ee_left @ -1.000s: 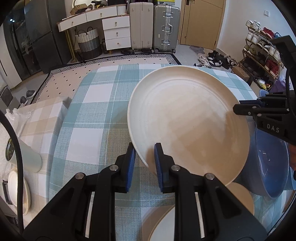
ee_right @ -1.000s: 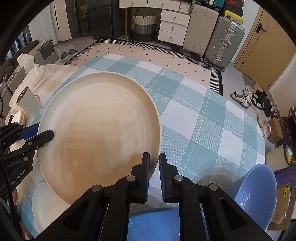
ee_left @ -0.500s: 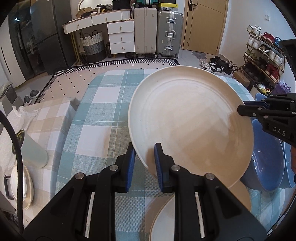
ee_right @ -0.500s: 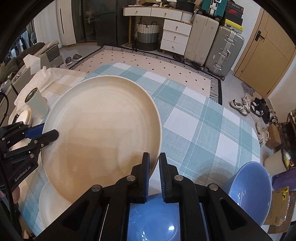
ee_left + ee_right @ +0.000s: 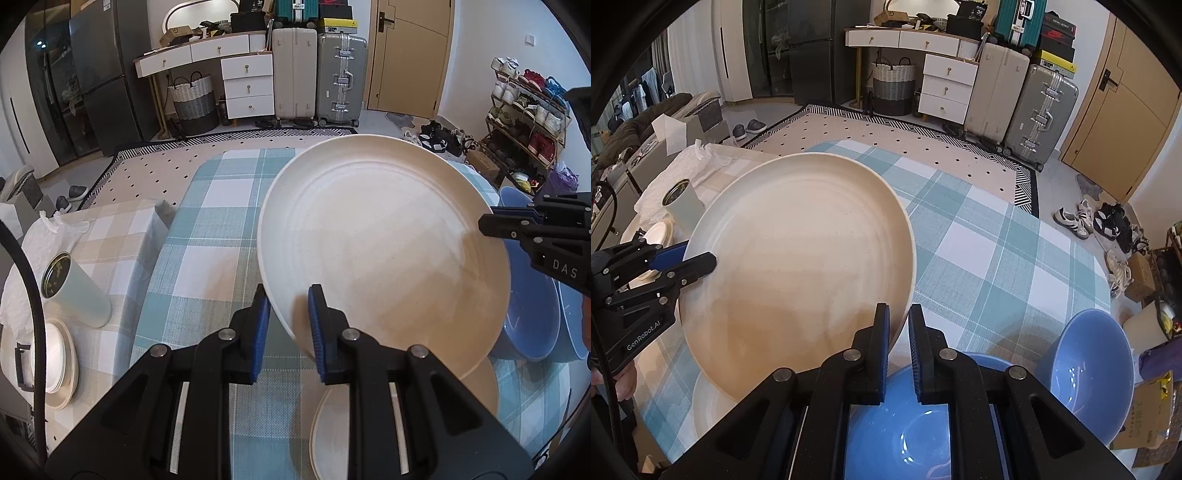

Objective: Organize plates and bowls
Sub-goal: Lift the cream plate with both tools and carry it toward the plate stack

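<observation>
A large cream plate (image 5: 384,251) (image 5: 798,258) hangs tilted above the checked table, gripped at two sides of its rim. My left gripper (image 5: 288,306) is shut on its near left edge and shows in the right wrist view at the plate's left (image 5: 698,258). My right gripper (image 5: 898,321) is shut on the opposite edge and shows in the left wrist view at the plate's right (image 5: 491,221). A second cream plate (image 5: 332,424) (image 5: 713,402) lies on the table underneath. Two blue bowls (image 5: 897,424) (image 5: 1089,369) sit on the right side; one blue bowl (image 5: 532,317) shows behind the plate.
The table's teal checked cloth (image 5: 207,229) stretches ahead. On a beige checked surface to the left stand a pale cylinder tin (image 5: 77,295) and a small stack of white plates (image 5: 59,365). Suitcases (image 5: 317,74), drawers and a shoe rack (image 5: 524,110) stand beyond the table.
Both grippers have risen with the large plate held between them. The table and the plate under it look farther away, and more of the room shows.
</observation>
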A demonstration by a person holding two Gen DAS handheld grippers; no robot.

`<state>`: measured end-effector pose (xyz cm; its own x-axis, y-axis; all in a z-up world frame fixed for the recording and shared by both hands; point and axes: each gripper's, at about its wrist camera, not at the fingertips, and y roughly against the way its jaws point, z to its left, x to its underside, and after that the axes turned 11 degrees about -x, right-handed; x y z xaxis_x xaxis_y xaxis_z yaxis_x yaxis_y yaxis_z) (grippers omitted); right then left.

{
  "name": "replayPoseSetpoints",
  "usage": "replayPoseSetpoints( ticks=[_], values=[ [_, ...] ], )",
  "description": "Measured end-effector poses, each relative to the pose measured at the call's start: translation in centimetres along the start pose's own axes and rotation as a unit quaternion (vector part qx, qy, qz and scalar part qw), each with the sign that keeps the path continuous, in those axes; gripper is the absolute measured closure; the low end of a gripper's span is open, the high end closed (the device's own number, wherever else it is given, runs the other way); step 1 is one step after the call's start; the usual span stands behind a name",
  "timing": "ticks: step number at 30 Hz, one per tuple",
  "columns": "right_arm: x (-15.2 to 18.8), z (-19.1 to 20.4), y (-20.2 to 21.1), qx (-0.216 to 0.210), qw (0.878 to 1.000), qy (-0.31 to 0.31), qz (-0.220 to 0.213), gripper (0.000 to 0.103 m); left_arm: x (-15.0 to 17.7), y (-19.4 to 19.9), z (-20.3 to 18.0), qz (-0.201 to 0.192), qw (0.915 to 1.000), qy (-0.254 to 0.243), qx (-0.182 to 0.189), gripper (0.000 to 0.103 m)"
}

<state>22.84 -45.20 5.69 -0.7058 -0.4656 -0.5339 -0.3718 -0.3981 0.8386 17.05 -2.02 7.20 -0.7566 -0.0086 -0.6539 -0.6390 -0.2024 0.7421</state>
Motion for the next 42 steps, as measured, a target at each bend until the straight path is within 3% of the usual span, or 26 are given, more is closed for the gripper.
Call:
replayPoseSetpoints(
  ticks=[20, 42],
  values=[
    [3.9, 2.6, 0.6, -0.030, 0.999, -0.009, -0.007, 0.092, 4.1, 1.1, 1.5, 0.006, 0.9999, 0.009, -0.009, 0.085],
    [8.1, 4.1, 2.9, -0.041, 0.998, -0.036, -0.033, 0.091, 7.5, 3.1, 1.0, 0.016, 0.9998, 0.012, 0.010, 0.085]
  ],
)
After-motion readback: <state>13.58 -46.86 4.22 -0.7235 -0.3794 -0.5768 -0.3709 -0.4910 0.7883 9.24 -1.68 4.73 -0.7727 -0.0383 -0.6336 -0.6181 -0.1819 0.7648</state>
